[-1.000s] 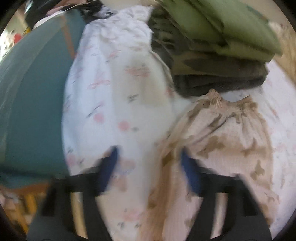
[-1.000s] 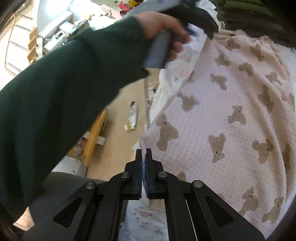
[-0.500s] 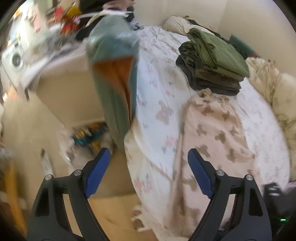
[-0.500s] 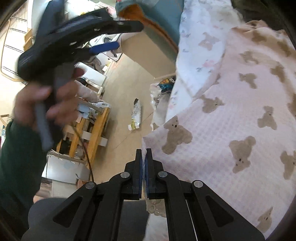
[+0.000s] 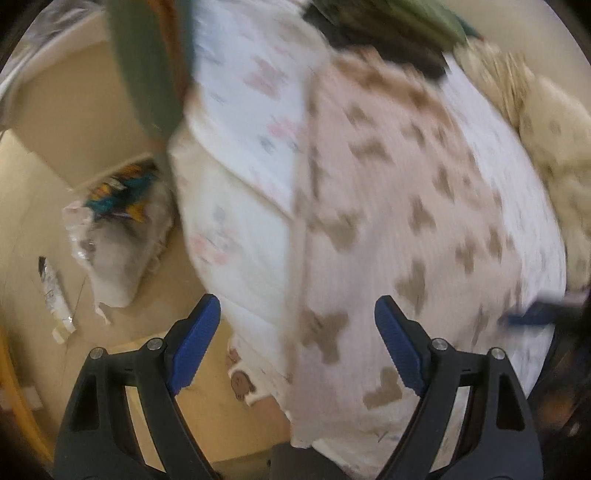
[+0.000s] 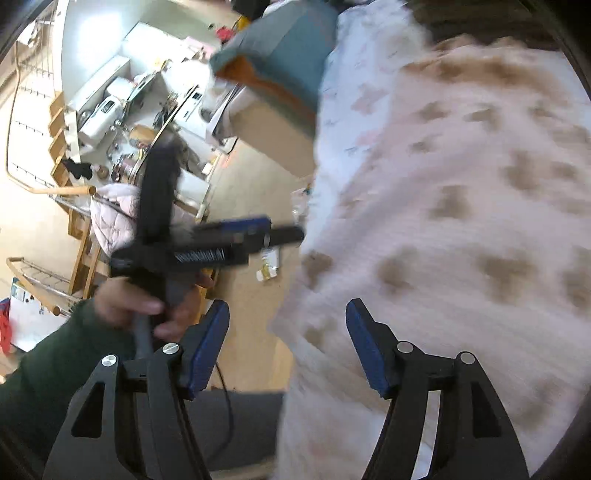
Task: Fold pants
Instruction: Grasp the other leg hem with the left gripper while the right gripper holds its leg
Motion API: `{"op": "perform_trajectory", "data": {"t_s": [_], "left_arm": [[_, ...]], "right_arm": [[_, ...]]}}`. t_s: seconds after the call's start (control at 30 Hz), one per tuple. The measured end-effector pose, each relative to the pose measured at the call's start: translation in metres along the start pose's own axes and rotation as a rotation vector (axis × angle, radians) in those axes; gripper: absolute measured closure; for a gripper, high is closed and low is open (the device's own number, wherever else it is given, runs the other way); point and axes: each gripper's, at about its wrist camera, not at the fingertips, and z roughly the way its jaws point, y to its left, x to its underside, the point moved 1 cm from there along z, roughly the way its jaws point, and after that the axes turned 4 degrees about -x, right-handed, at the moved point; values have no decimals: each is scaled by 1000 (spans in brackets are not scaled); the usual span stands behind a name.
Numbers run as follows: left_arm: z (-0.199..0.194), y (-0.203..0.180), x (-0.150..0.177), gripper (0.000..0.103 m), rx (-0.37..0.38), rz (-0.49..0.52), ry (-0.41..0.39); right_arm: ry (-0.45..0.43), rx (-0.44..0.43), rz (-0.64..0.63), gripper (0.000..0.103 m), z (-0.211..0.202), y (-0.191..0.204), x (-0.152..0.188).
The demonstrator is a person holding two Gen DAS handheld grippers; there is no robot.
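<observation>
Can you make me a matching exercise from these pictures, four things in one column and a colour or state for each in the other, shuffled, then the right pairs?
Things:
1. pants
2. left gripper
3. stack of folded clothes
4. bed sheet

Colour or state:
A. white with small pink flowers
B. olive green and dark, at the far end of the bed
C. open, holding nothing
D. pale pink with brown bears, spread flat on the bed

Pairs: 1-D, 2-C, 3-B, 4-A
</observation>
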Motion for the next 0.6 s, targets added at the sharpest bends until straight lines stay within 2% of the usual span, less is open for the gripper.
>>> {"op": "perform_trajectory", "data": {"t_s": [0.07, 0.1, 0.13, 0.17, 0.2, 0.27, 0.33, 0.4, 0.43, 0.47, 0.5, 0.57, 0.6], "left_arm": [[15, -5, 9, 22, 13, 23, 51], [23, -7, 15, 23, 57, 19, 80], [27, -9, 17, 44, 82, 15, 89], [32, -13, 21, 57, 129, 17, 103], [36, -15, 22, 62, 128, 27, 109], [39, -21, 24, 62, 101, 42, 99], [40, -25, 24, 61, 88, 37, 104], [40, -28, 25, 65, 81, 41, 111], [40, -30, 26, 80, 85, 45, 113], [38, -29, 25, 87, 87, 40, 118], [34, -30, 22, 96, 82, 43, 118], [29, -31, 19, 100, 74, 48, 128], [25, -33, 18, 100, 57, 65, 132]], "right_arm": [[-55, 61, 12, 30, -46, -17, 12], [-86, 109, 34, 27, -68, -31, 19], [-122, 147, 77, 23, -92, -50, 25], [-162, 185, 143, 22, -116, -73, 34], [-189, 206, 194, 21, -128, -89, 41], [-258, 214, 378, 21, -149, -137, 67], [-266, 224, 493, 20, -154, -160, 87], [-246, 159, 552, 20, -138, -175, 104], [-228, 136, 547, 20, -129, -177, 108], [-223, 123, 528, 20, -122, -174, 111], [-240, 68, 504, 20, -119, -167, 114], [-199, -59, 510, 20, -103, -164, 113], [-186, -44, 487, 21, -98, -159, 110]]}}
